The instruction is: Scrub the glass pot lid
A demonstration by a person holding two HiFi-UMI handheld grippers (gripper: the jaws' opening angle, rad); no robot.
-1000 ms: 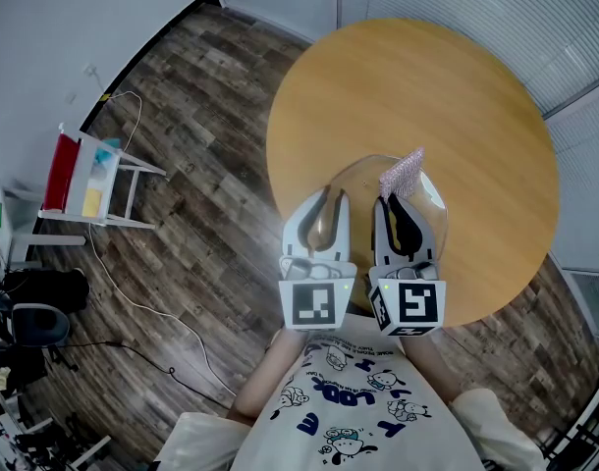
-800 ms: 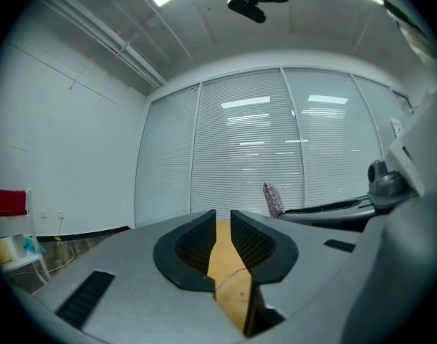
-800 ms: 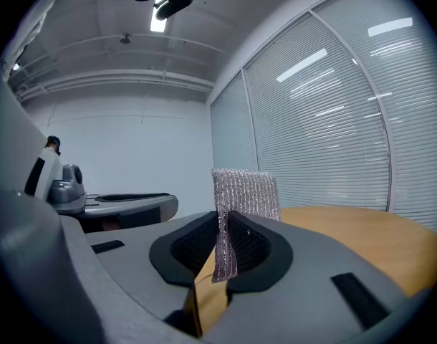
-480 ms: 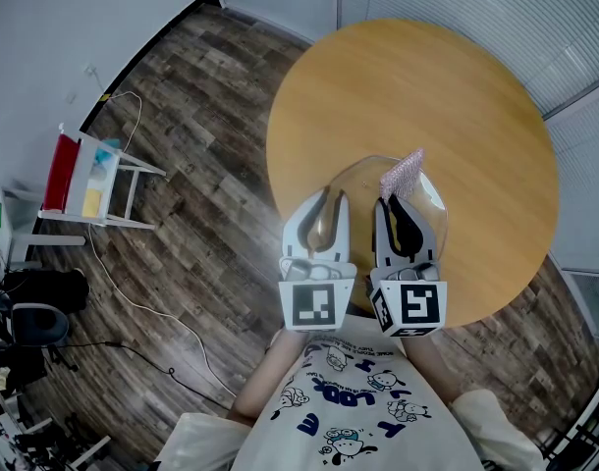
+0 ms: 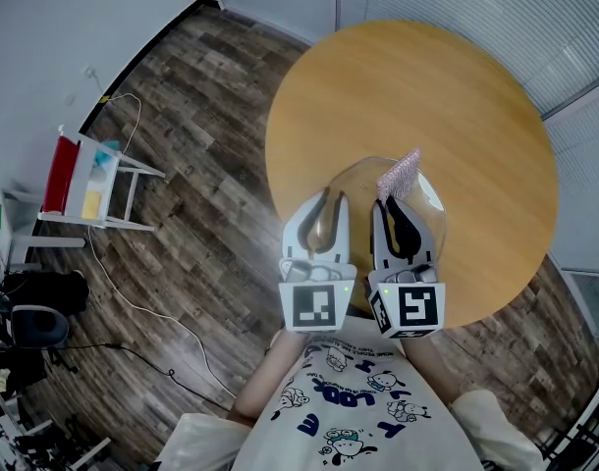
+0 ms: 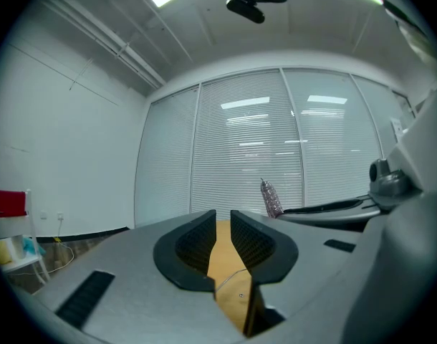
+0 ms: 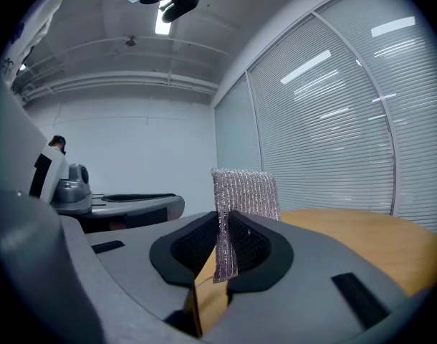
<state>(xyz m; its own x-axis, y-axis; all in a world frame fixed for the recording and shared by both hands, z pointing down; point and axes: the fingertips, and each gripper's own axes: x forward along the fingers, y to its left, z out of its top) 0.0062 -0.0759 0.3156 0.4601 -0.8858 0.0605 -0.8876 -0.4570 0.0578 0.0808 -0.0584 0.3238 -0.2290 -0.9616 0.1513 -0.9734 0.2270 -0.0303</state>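
Note:
The glass pot lid (image 5: 363,180) lies over the near left part of the round wooden table (image 5: 457,96). My left gripper (image 5: 326,196) reaches level over the lid's left side. Its jaws stand a narrow gap apart, and the lid's rim (image 6: 231,274) crosses that gap low between the pads (image 6: 193,246). The grip point is hidden from above. My right gripper (image 5: 396,202) is shut on a silvery-pink scrub pad (image 5: 401,172), which stands upright out of the jaws (image 7: 243,192) above the lid. The same pad (image 6: 271,198) shows at the right of the left gripper view.
A white rack (image 5: 88,180) with red and yellow items stands on the wood floor at the left, and a cable (image 5: 133,292) trails from it. Black equipment (image 5: 34,307) sits at the far left. Window blinds (image 6: 276,156) run behind the table.

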